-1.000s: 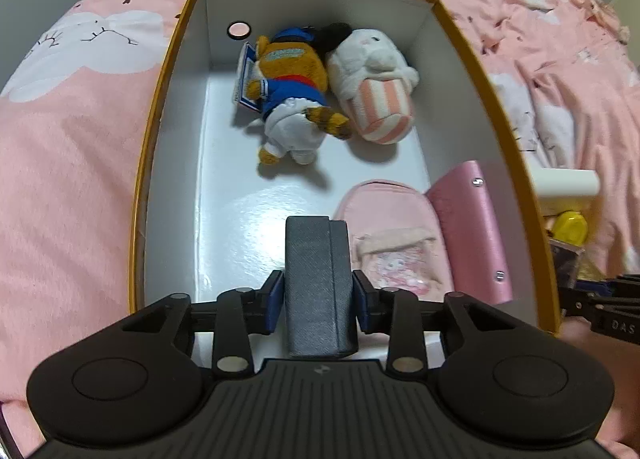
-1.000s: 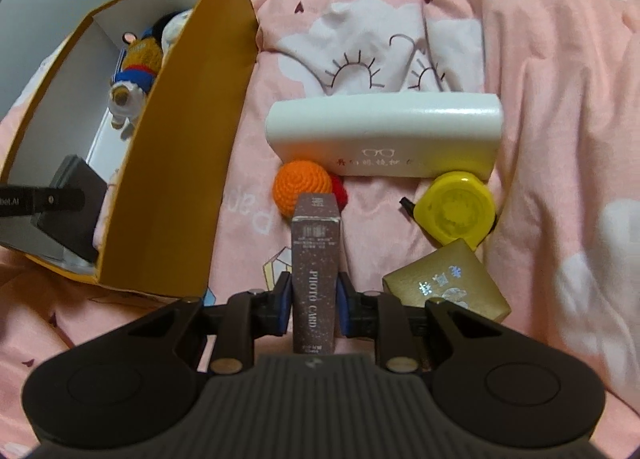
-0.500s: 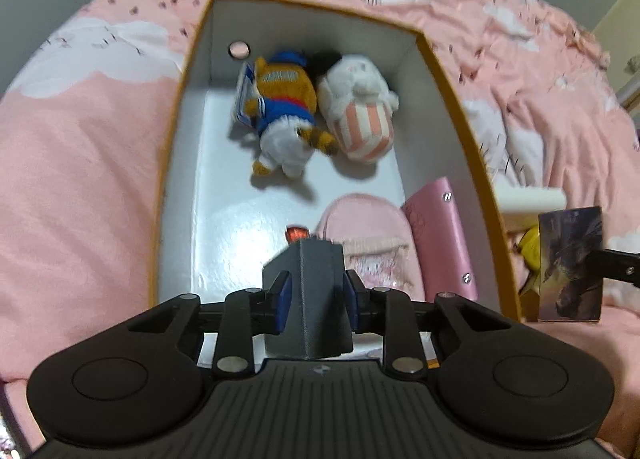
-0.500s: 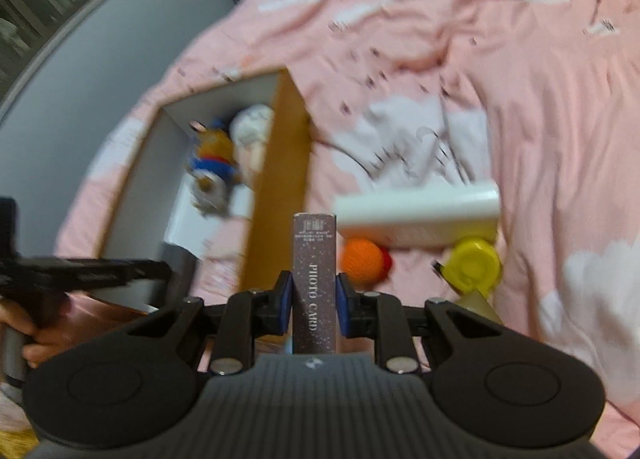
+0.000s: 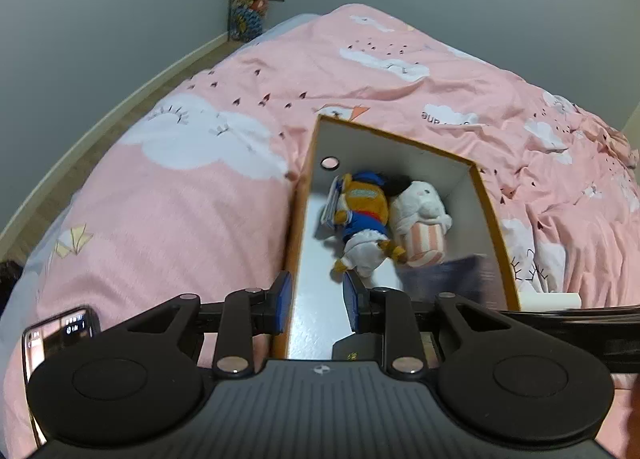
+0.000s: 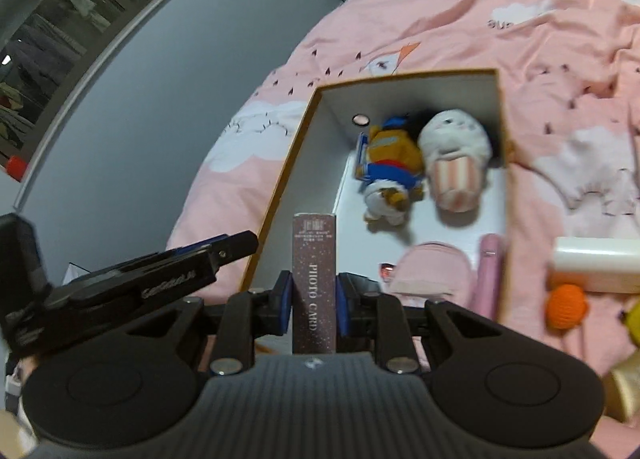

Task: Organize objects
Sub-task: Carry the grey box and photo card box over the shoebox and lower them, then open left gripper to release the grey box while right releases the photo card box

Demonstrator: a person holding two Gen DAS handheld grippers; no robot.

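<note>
left wrist view only: a phone [image 5: 60, 333] with a lit screen lies on the pink bedding [image 5: 180, 219] at the lower left; a small dark box with gold print [image 5: 354, 349] sits on the box floor just past the left tool; a blurred dark sheet [image 5: 456, 273] crosses the box's right side.
right wrist view only: a pink pouch [image 6: 434, 271] and a pink case [image 6: 490, 275] lie at the near right of the box floor; outside the right wall, on the bedding, sit a white glasses case [image 6: 596, 263], an orange crochet ball [image 6: 566, 305] just beside it, and a gold item [image 6: 624, 387] at the frame edge, blurred.
both views: the orange-rimmed white box [image 5: 490, 211] rests on the bed; at its far end an orange-and-blue plush doll [image 5: 366, 215] lies touching a white plush with a striped base [image 5: 422, 219].
left tool: [image 5: 316, 305] fingers spread apart, nothing between the blue pads [image 5: 285, 301]; it hovers over the box's near left wall.
right tool: [image 6: 312, 301] pinching a dark photo card box [image 6: 314, 279] upright between its pads, over the near left part of the box; whether it touches the floor cannot be told.
left tool seen from the right: a black body angled in from the lower left, its tip near the box's left rim.
</note>
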